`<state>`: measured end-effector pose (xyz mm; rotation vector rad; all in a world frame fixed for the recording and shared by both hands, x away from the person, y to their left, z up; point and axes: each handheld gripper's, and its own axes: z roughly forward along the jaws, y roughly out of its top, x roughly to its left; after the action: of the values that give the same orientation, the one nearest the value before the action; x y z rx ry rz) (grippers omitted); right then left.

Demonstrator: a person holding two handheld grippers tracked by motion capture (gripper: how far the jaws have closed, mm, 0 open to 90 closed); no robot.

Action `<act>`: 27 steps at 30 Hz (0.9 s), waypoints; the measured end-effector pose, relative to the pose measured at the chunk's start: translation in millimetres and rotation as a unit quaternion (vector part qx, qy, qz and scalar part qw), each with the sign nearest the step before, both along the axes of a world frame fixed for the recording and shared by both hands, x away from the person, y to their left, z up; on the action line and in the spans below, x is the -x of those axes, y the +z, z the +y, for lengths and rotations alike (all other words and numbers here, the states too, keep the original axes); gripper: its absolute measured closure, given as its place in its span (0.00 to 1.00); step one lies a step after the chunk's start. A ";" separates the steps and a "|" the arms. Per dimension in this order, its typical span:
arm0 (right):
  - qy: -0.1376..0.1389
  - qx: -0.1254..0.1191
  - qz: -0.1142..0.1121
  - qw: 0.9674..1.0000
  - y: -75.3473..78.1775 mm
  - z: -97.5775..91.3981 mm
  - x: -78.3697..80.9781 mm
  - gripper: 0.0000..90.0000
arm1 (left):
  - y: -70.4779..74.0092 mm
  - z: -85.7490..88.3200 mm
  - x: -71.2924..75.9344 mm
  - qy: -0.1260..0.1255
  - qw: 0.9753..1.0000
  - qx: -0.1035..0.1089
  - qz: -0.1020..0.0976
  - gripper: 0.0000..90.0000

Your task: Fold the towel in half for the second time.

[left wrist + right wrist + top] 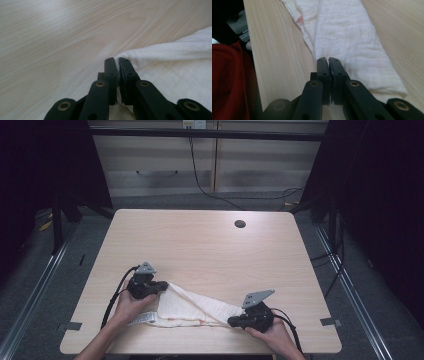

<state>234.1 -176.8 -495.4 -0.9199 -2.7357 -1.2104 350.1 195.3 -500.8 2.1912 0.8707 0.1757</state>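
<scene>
A white cloth [195,307] lies folded near the table's front edge, stretched between my two grippers. My left gripper [164,287] pinches its upper left corner. In the left gripper view the jaws [116,61] are shut on the cloth [175,62], which spreads off to the right. My right gripper [231,321] grips the cloth's narrow right end, low over the table. Seen from the right gripper view, that gripper [328,60] is shut on the edge of the cloth [347,37], which runs away from it as a long folded band.
The light wooden table [200,245] has a round cable hole [240,224] at the back right. A white label strip [142,319] sticks out of the cloth's left end. A red garment [229,82] shows past the table's front edge. Cables trail from both grippers.
</scene>
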 end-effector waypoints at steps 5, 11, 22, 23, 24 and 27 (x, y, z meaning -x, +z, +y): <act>-0.009 0.001 -0.002 1.000 -0.9 0.2 -5.8 0.98 | 6.5 0.6 0.0 0.014 1.000 0.024 -0.012 0.95; -0.037 0.015 -0.002 0.999 0.3 -1.2 -18.0 0.98 | 23.8 5.9 2.2 0.021 0.998 0.056 -0.038 0.95; -0.067 0.029 -0.006 0.997 1.8 -0.8 -36.8 0.98 | 47.4 -7.6 6.8 -0.006 0.992 0.093 -0.081 0.95; -0.072 0.032 -0.003 0.997 2.2 -1.4 -37.7 0.99 | 49.8 -9.6 9.8 -0.011 0.992 0.096 -0.084 0.95; -0.076 0.036 -0.006 0.996 2.7 -2.0 -39.1 0.99 | 52.2 -11.4 13.5 -0.016 0.991 0.095 -0.087 0.95; -0.085 0.044 -0.009 0.995 3.3 -3.2 -43.6 0.99 | 56.7 -16.2 29.4 -0.046 0.991 0.081 -0.097 0.95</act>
<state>277.7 -180.1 -492.1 -1.1771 -2.7933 -1.1329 320.7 179.1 -444.0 2.0199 0.6514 0.2581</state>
